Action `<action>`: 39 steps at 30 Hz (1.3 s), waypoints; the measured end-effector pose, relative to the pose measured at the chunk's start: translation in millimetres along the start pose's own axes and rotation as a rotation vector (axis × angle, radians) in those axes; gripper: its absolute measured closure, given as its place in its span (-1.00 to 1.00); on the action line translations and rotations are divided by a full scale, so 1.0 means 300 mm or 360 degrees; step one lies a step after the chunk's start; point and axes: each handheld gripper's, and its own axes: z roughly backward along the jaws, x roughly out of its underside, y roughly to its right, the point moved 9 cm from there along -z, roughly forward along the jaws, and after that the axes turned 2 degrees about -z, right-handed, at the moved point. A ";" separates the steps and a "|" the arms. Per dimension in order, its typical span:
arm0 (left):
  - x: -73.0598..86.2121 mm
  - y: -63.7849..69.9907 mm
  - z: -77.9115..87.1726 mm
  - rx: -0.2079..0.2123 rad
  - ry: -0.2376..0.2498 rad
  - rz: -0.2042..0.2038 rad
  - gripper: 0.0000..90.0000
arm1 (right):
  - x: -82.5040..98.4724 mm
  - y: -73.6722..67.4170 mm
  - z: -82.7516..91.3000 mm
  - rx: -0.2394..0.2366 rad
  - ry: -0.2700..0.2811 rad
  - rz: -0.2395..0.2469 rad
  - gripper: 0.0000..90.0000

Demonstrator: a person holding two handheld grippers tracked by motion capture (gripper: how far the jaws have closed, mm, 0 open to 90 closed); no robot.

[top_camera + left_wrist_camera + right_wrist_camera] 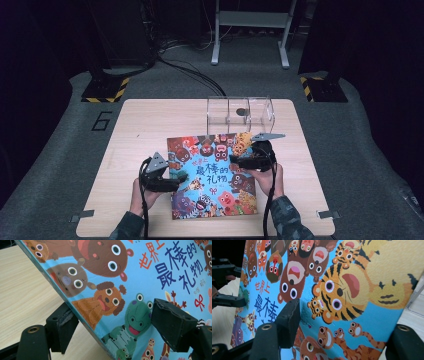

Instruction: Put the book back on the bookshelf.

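A picture book (212,175) with a blue cover full of cartoon animals lies in front of me on the wooden table (140,125). My left gripper (177,177) clamps its left edge. In the left gripper view (113,312) one pad sits on the frog drawing of the book (150,272) and the other under the raised edge. My right gripper (237,162) grips the right edge. In the right gripper view (347,320) one pad presses the book's cover (362,290), while the other jaw sits behind the edge. The left gripper (224,285) shows there at the far side.
A clear plastic box (240,112) with dividers stands just beyond the book's top edge; its corner (417,297) shows past the book's right edge. Bare wood lies to the left of the book. Cables and stand legs sit on the floor behind the table.
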 end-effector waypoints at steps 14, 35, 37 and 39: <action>-0.010 -0.001 0.022 -0.0024 0.0013 -0.0057 -0.46 | -0.015 -0.010 0.012 0.0007 0.0022 0.0045 -0.15; -0.023 0.000 0.043 -0.0060 0.0062 -0.0118 -0.40 | -0.027 -0.023 0.029 0.0026 0.0042 0.0071 -0.15; -0.024 0.003 0.045 -0.0064 0.0057 -0.0115 -0.40 | -0.030 -0.025 0.030 0.0028 0.0046 0.0076 -0.15; -0.025 0.000 0.045 -0.0069 0.0055 -0.0126 -0.40 | -0.031 -0.026 0.030 0.0029 0.0045 0.0075 -0.15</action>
